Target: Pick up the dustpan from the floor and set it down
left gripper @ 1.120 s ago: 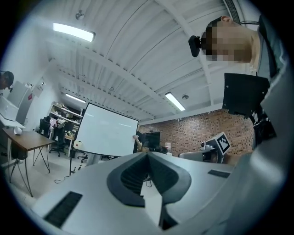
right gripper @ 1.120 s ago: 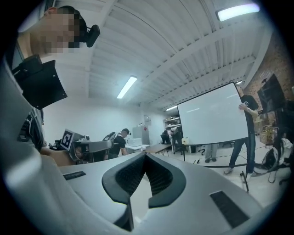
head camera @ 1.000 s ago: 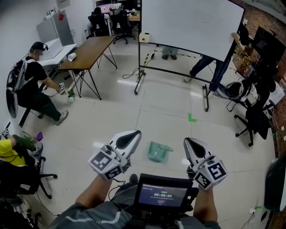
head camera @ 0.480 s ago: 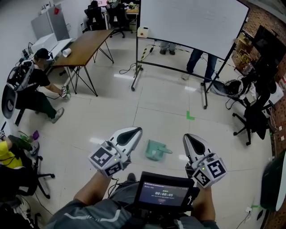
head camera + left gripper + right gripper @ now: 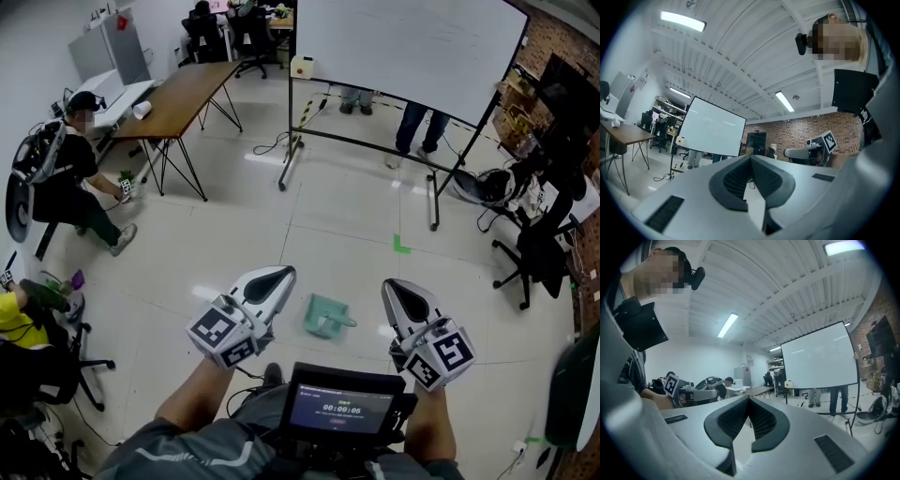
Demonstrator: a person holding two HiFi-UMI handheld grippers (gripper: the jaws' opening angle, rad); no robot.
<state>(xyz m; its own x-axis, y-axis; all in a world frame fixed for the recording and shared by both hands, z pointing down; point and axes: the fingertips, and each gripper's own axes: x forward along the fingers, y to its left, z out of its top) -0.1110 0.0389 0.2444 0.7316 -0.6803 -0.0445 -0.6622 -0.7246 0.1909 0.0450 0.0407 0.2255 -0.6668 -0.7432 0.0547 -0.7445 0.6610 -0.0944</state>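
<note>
Dustpan (image 5: 328, 315), pale green, lies flat on the light tiled floor (image 5: 281, 216). In head view it is approx. in the middle between the two grippers, w/ its handle pointing to the right. It touches neither gripper and is apart from both.

L gripper (image 5: 279, 275) is held level at the left of the dustpan, R gripper (image 5: 396, 286) at the right of it. Both point forward, away from the person. In left gripper view the dark ribbed pads (image 5: 735, 180) are pressed together at the tip and pinch nothing. In right gripper view it is the same: pads (image 5: 733, 420) meet at the tip and hold no object.

Small screen (image 5: 342, 405) w/ digits hangs in front of the person's body, btw. the forearms. Further away stands a big whiteboard (image 5: 408, 52) on a metal stand, w/ legs of people (image 5: 419, 127) visible behind it. Wooden table (image 5: 183, 94) is at the upper left, and a seated person (image 5: 66, 178) is near it, bent low to the floor. Green tape mark (image 5: 402, 246) is on the floor beyond the dustpan. Dark office chair (image 5: 539, 253) stands at the right edge.
</note>
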